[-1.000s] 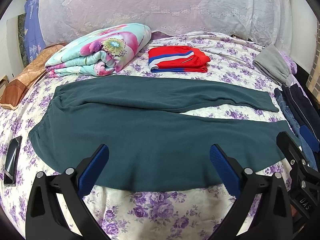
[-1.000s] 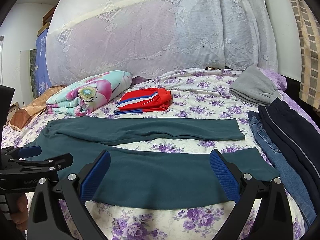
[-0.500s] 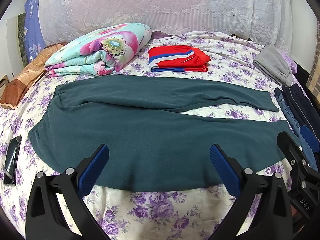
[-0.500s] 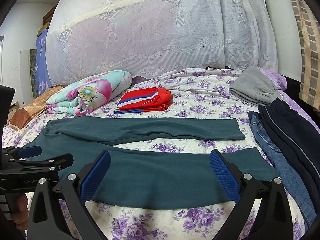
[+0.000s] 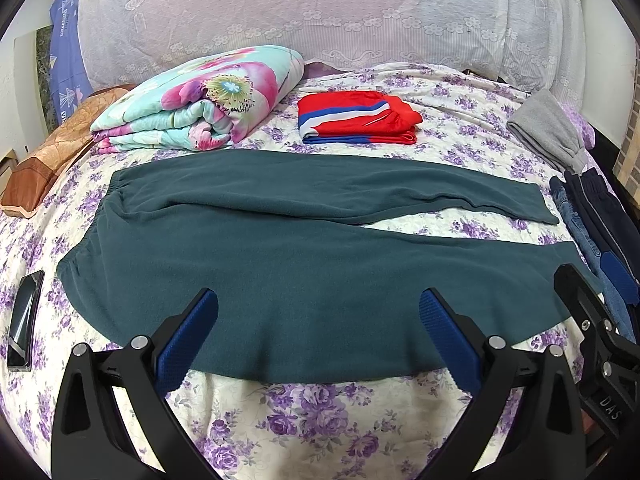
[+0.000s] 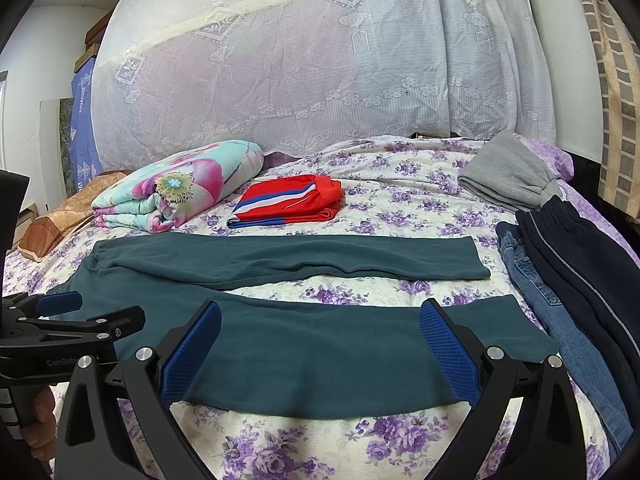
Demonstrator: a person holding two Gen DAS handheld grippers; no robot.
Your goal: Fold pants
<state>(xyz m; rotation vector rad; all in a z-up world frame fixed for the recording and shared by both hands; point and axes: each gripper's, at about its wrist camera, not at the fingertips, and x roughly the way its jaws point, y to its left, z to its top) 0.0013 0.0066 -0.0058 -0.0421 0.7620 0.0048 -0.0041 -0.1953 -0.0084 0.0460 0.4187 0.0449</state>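
Observation:
Dark green pants lie flat on the bed, waistband at the left, both legs stretched to the right with a gap between them. They also show in the right wrist view. My left gripper is open and empty, hovering over the near leg's front edge. My right gripper is open and empty over the near leg close to its cuff. The left gripper shows at the left in the right wrist view; the right gripper shows at the right in the left wrist view.
On the floral bedsheet: a folded flowery quilt, folded red-blue-white garment, grey garment, jeans and dark navy pants at the right edge, a phone at the left. A lace-covered headboard stands behind.
The left wrist view has shifted very slightly, so the pants sit a touch lower and closer. Both grippers stay open; the pants have not moved.

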